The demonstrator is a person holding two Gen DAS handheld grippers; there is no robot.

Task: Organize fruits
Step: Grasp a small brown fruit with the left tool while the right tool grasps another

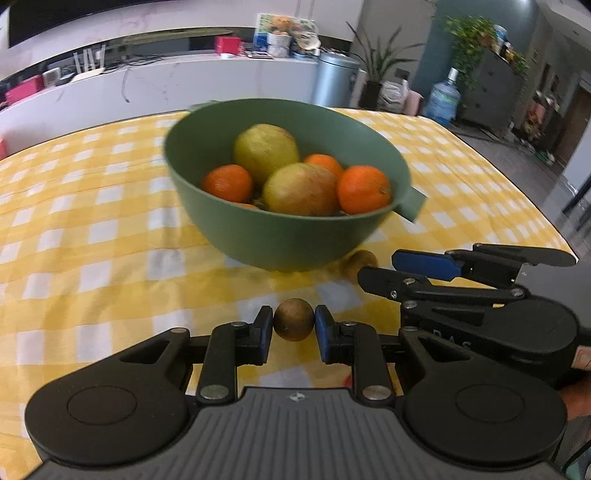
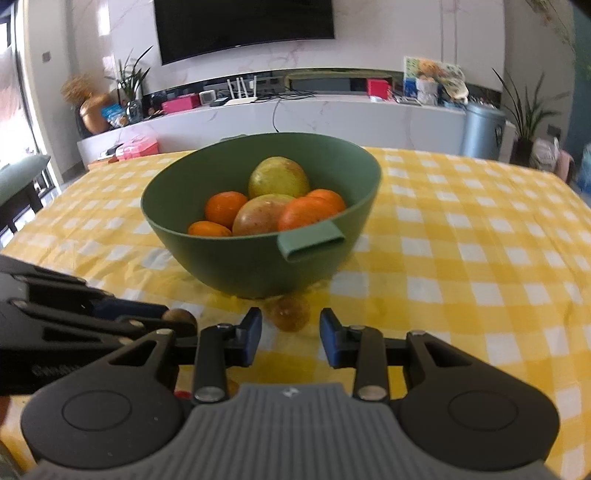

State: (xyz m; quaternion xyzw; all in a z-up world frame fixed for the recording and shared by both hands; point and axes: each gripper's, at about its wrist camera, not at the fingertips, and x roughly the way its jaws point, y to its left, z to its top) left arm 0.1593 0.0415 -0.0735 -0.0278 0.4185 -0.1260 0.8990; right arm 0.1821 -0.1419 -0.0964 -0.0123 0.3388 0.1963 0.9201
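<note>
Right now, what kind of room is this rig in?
Most likely a home living and dining room: a wall-mounted TV over a long media console, and a dining table with a yellow checked cloth holding a green fruit bowl.

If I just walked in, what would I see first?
First, the big green bowl in the middle of the yellow checked tablecloth, piled with oranges and two yellow-green pears. In front of it, the left hand-held gripper is shut on a small round brown fruit. The right hand-held gripper points at another brown fruit lying by the bowl's base, jaws not touching it.
</note>
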